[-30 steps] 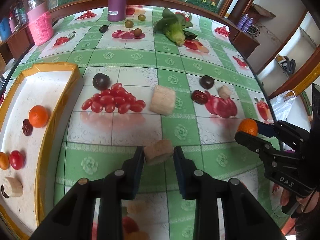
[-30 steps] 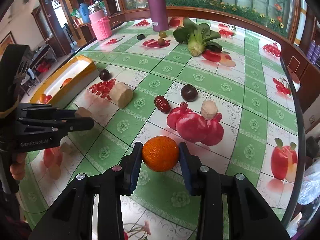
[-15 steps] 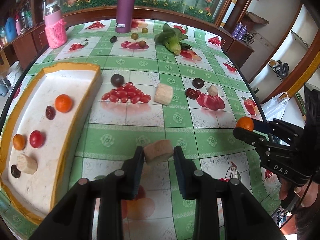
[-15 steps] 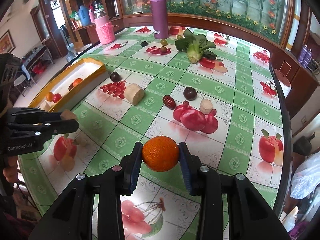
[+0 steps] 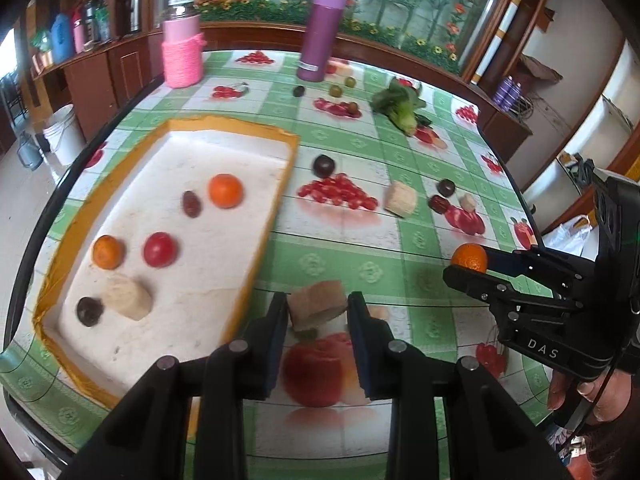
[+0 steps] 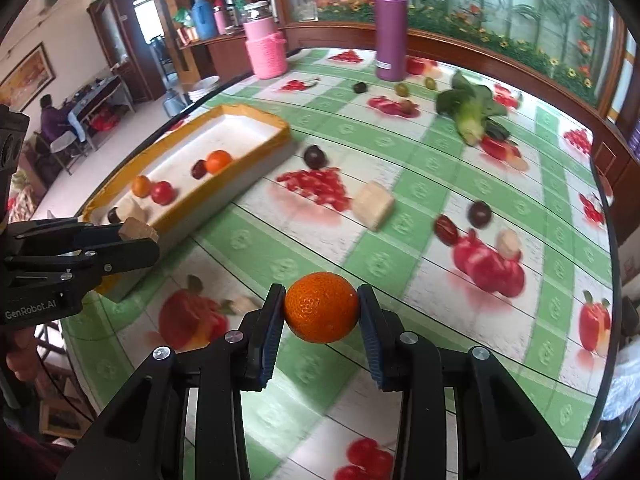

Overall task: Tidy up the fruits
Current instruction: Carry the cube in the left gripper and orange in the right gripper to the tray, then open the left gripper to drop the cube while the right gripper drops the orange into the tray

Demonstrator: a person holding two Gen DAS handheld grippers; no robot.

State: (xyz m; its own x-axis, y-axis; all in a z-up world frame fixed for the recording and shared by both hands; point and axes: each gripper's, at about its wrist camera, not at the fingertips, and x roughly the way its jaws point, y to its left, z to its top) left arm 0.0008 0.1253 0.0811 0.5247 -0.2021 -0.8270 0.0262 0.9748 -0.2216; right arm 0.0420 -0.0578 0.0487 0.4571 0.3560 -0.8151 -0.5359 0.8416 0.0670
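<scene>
Lying across everything, green checked tablecloth (image 5: 340,272); sitting at its left, yellow-rimmed tray (image 5: 262,216) carrying fruit; hovering just beside it, left gripper (image 5: 317,310) pinching a beige chunk (image 5: 318,309); gripping an orange (image 6: 321,307), right gripper (image 6: 322,312).

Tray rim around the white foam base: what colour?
Yellow-orange tray rim, clearest in the left wrist view.

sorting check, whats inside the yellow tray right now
In the yellow tray: two oranges, a red tomato, a dark date, a beige chunk and a dark plum. Nothing looks covered.
</scene>
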